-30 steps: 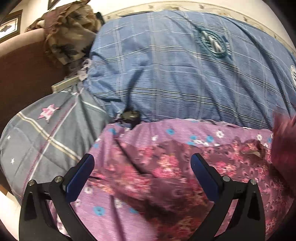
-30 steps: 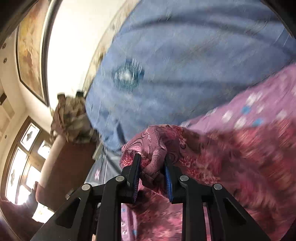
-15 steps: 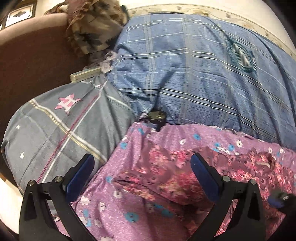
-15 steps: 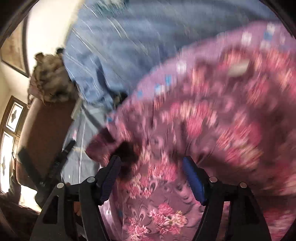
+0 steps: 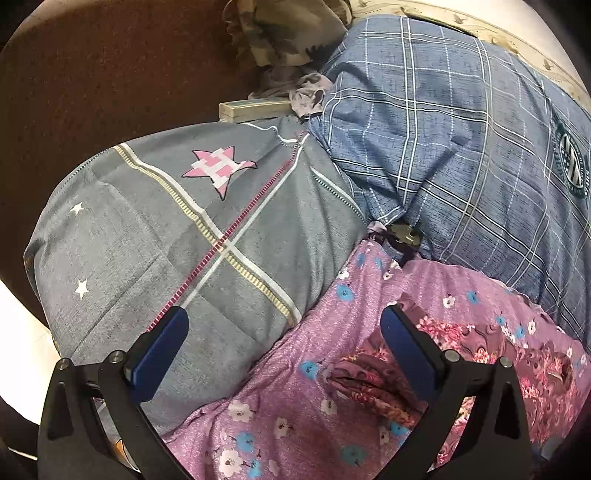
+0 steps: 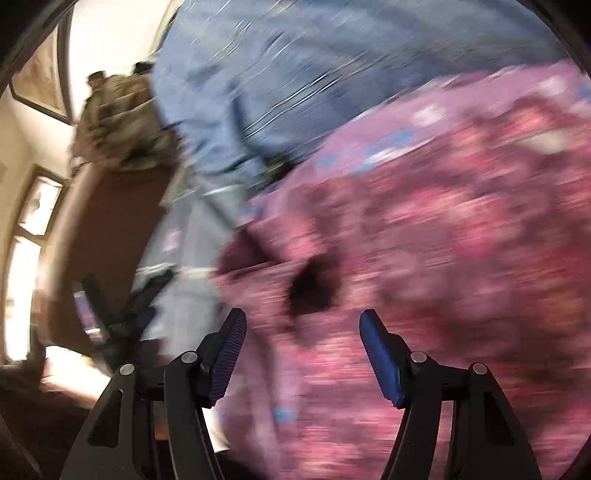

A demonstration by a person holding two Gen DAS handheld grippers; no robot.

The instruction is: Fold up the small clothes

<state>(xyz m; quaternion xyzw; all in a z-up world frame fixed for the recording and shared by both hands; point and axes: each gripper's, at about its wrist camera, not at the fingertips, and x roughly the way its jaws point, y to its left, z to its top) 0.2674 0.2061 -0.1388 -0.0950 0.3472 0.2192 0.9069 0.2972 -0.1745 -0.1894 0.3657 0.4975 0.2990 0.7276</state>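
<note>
A maroon floral garment [image 5: 480, 343] lies crumpled on the purple flowered sheet [image 5: 295, 376], to the lower right in the left wrist view. My left gripper [image 5: 284, 321] hangs open above the seam between the sheet and a grey pillow, and its right finger [image 5: 402, 350] is near the garment's left edge. In the blurred right wrist view the garment [image 6: 443, 240] fills the right side. My right gripper [image 6: 302, 317] is just over its near edge, jaws apart and closing, and no cloth is pinched between them.
A grey checked pillow [image 5: 166, 240] with a pink star lies to the left, and a blue plaid quilt [image 5: 461, 129] bulges behind the sheet. A brown headboard [image 5: 92, 92], a camouflage cloth [image 5: 280, 33] and a small box [image 5: 251, 109] sit at the back. A dark round object [image 5: 402, 234] rests between quilt and sheet.
The right gripper has let go of the floral garment and opened, and it has dropped lower over the cloth. The left gripper has slid left, toward the grey pillow, still open.
</note>
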